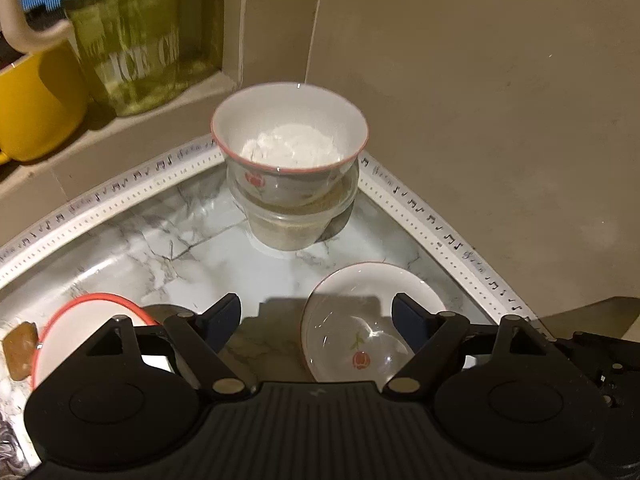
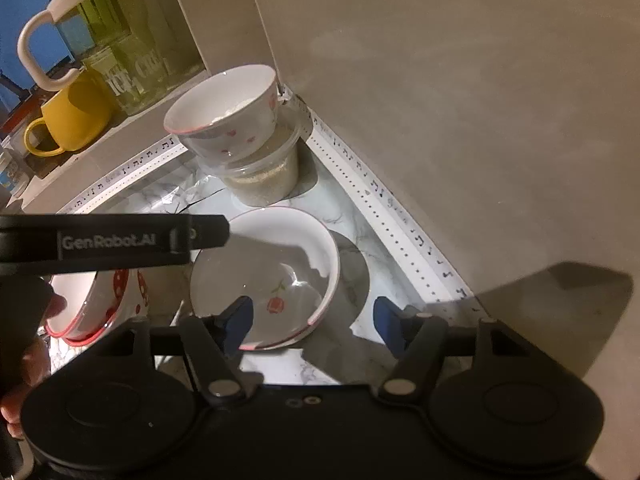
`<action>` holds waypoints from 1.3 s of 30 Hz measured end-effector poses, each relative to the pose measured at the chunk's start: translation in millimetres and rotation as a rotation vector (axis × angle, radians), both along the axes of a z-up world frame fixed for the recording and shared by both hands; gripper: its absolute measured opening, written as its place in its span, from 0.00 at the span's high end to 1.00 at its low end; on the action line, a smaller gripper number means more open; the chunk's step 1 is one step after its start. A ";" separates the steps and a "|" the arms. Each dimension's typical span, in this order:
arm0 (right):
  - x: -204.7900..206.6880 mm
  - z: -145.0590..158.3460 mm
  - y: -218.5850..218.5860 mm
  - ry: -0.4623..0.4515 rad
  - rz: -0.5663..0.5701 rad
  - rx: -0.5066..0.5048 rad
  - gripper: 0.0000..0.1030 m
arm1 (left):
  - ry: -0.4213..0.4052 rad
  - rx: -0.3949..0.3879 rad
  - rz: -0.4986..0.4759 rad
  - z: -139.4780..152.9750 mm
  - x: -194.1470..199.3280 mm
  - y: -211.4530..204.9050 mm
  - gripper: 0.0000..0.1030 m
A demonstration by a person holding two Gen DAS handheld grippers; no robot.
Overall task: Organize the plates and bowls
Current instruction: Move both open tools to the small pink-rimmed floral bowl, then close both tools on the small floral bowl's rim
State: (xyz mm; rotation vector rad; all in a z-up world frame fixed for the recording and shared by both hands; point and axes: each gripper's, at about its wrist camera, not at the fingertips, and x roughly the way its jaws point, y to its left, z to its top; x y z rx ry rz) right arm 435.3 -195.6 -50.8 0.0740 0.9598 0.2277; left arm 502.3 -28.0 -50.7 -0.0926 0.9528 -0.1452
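In the counter's (image 1: 132, 248) far corner a floral bowl (image 1: 290, 140) sits nested in a clear container (image 1: 294, 220), freeing space, while the right hand-held gripper (image 2: 312, 320), spread, straddles the rose dish (image 2: 266, 276) rim to lift it and the left hand-held gripper (image 1: 316, 320) hovers spread, holding nothing.

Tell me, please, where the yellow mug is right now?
The yellow mug sits on the beige ledge at the upper left of both wrist views, beside the green "ICE CREAM" jar and behind the marble counter's white edging strip.
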 end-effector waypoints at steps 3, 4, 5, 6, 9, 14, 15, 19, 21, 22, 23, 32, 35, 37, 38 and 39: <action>5.4 -5.1 2.0 0.006 -0.004 -0.005 0.39 | 0.010 -0.002 -0.008 -6.8 6.7 -0.2 0.20; 7.4 -7.1 2.9 0.009 -0.006 -0.006 0.40 | 0.012 -0.003 -0.011 -9.3 8.2 -1.3 0.20; 9.1 -8.8 3.8 0.011 -0.008 -0.008 0.42 | 0.013 0.000 -0.011 -11.4 9.4 -2.3 0.20; 10.5 -10.5 4.5 0.013 -0.008 -0.009 0.43 | 0.015 0.004 -0.011 -13.8 10.3 -3.8 0.20; 14.4 -15.4 7.8 0.019 -0.010 -0.012 0.47 | 0.027 0.018 -0.013 -21.1 13.4 -7.6 0.25; 18.2 -22.4 11.9 0.024 -0.003 -0.025 0.56 | 0.053 0.026 -0.012 -32.6 20.7 -11.2 0.40; 18.5 -23.2 12.1 0.023 -0.003 -0.025 0.56 | 0.055 0.026 -0.014 -34.4 21.8 -11.7 0.43; 21.3 -26.7 14.2 0.025 -0.002 -0.033 0.70 | 0.079 0.015 -0.012 -41.5 25.0 -12.3 0.60; 23.1 -28.6 15.6 0.027 -0.003 -0.040 0.75 | 0.076 0.023 -0.012 -43.5 24.8 -13.5 0.61; 23.5 -29.4 16.3 0.025 -0.004 -0.047 0.76 | 0.075 0.020 -0.015 -44.5 24.7 -13.7 0.68; 24.0 -30.1 17.1 0.023 -0.006 -0.056 0.79 | 0.079 0.018 -0.017 -45.7 25.0 -13.8 0.70; 27.0 -32.3 15.3 0.015 -0.032 -0.058 0.87 | 0.084 0.017 -0.017 -50.6 26.3 -11.7 0.84; 28.8 -33.2 14.5 0.020 -0.041 -0.048 0.87 | 0.077 0.030 -0.024 -50.9 25.3 -12.8 0.85; 28.1 -33.5 13.5 0.017 -0.047 -0.041 0.88 | 0.077 0.031 -0.026 -51.0 24.7 -12.7 0.85; 27.7 -33.6 13.8 0.014 -0.048 -0.043 0.88 | 0.078 0.028 -0.025 -51.0 24.5 -12.2 0.85; 27.2 -33.5 14.4 0.010 -0.048 -0.047 0.88 | 0.078 0.025 -0.023 -51.0 24.0 -11.7 0.85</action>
